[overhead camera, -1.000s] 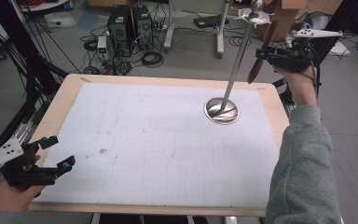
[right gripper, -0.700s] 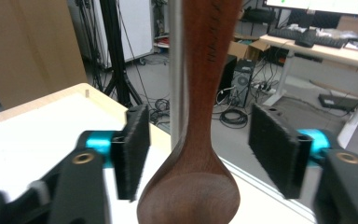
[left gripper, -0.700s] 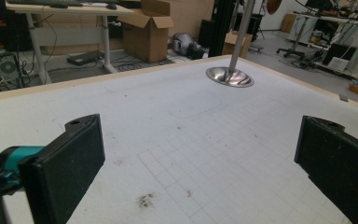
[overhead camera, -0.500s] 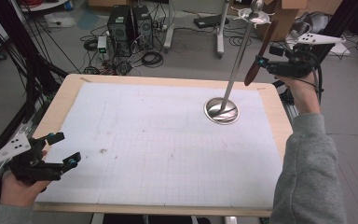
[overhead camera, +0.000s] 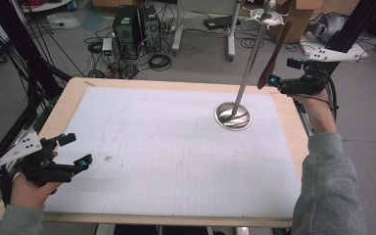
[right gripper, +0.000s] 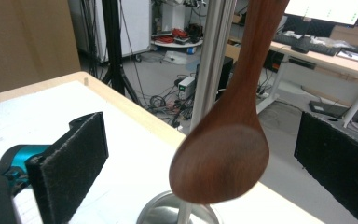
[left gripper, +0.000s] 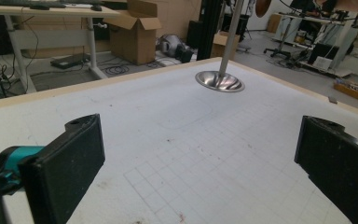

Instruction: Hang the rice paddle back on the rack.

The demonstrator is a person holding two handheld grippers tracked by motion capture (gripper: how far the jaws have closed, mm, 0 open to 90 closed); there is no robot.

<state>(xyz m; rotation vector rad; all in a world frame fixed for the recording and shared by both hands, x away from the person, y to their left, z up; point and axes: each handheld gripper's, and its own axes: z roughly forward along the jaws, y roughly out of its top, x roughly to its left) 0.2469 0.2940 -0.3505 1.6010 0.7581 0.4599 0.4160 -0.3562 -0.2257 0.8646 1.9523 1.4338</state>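
Wooden spoon [right gripper: 223, 154] hangs from stand [overhead camera: 247, 73] | between open right gripper [right gripper: 200, 158] jaws

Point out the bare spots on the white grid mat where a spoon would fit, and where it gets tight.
Nearly the whole white grid mat lies bare: the wide middle, between the left tongs and the steel stand's round base, and the near edge by the sleeve. It is tight at the far right, where the wooden spoon hangs between the open right tongs beside the pole.

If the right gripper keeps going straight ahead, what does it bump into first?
Probably the wooden spoon hanging between the open jaws of the right gripper, with the metal stand just behind it; depth is hard to judge.
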